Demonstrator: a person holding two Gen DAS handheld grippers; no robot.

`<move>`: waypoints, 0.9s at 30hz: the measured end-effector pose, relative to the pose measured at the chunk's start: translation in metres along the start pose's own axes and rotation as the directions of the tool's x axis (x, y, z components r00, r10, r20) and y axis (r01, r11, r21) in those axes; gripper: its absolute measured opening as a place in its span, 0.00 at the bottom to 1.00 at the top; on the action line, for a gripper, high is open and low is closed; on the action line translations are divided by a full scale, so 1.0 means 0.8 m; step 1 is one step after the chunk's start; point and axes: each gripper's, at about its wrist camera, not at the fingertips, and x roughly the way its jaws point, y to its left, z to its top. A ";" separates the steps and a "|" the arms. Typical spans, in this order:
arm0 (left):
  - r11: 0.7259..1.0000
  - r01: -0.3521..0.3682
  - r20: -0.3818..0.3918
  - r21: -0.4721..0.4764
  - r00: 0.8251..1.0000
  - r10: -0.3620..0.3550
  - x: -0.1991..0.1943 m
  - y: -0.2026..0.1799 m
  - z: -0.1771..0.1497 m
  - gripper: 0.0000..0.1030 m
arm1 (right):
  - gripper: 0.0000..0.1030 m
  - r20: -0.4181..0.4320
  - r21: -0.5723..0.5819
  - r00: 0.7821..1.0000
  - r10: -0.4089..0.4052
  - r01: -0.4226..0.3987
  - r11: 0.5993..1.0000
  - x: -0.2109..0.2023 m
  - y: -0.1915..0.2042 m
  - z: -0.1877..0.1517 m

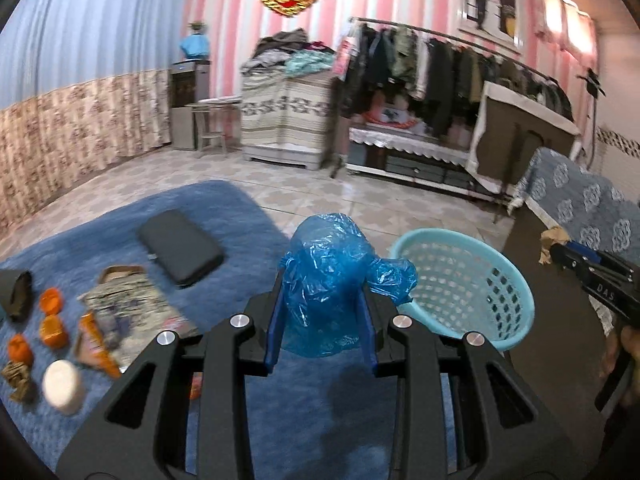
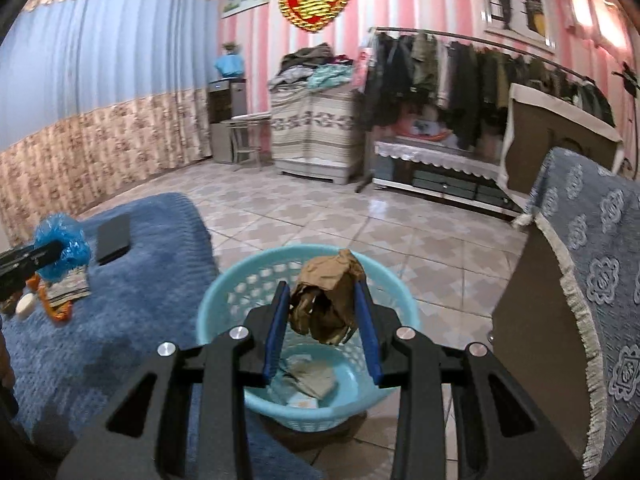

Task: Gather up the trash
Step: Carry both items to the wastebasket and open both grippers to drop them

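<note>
My left gripper is shut on a crumpled blue plastic bag and holds it above the blue rug, just left of the light blue perforated basket. My right gripper is shut on a crumpled brown paper wad and holds it over the basket, which has paper scraps at its bottom. The right gripper with the brown wad shows at the right edge of the left wrist view. The left gripper with the blue bag shows at the left of the right wrist view.
On the blue rug lie a black case, a printed packet, orange caps, a white round lid and a dark object. A cloth-covered cabinet stands right of the basket. Tiled floor lies beyond.
</note>
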 end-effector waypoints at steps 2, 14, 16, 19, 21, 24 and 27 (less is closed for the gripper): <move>1.000 0.026 -0.016 0.014 1.000 -0.026 0.017 -0.020 0.003 0.29 | 0.33 -0.005 0.015 1.000 -0.017 0.017 1.000 0.003 -0.011 -0.004; 0.976 0.189 -0.070 0.111 0.981 -0.182 0.098 -0.139 0.017 0.29 | 0.33 -0.031 0.082 0.996 -0.085 0.088 0.993 0.018 -0.061 -0.021; 0.971 0.201 -0.085 0.127 0.978 -0.192 0.111 -0.154 0.017 0.31 | 0.33 -0.034 0.081 0.995 -0.091 0.094 0.992 0.017 -0.060 -0.023; 0.966 0.210 -0.103 0.150 0.975 -0.196 0.128 -0.170 0.017 0.34 | 0.33 -0.039 0.083 0.994 -0.098 0.101 0.991 0.019 -0.065 -0.027; 0.965 0.211 -0.110 0.153 0.974 -0.196 0.137 -0.172 0.019 0.55 | 0.33 -0.041 0.085 0.994 -0.102 0.106 0.991 0.018 -0.064 -0.029; 0.975 0.184 -0.093 0.126 0.981 -0.173 0.138 -0.161 0.025 0.84 | 0.33 -0.044 0.084 0.993 -0.106 0.109 0.990 0.018 -0.061 -0.032; 0.983 0.148 -0.053 0.110 0.988 -0.143 0.129 -0.146 0.033 0.89 | 0.33 -0.049 0.085 0.993 -0.105 0.109 0.990 0.022 -0.058 -0.033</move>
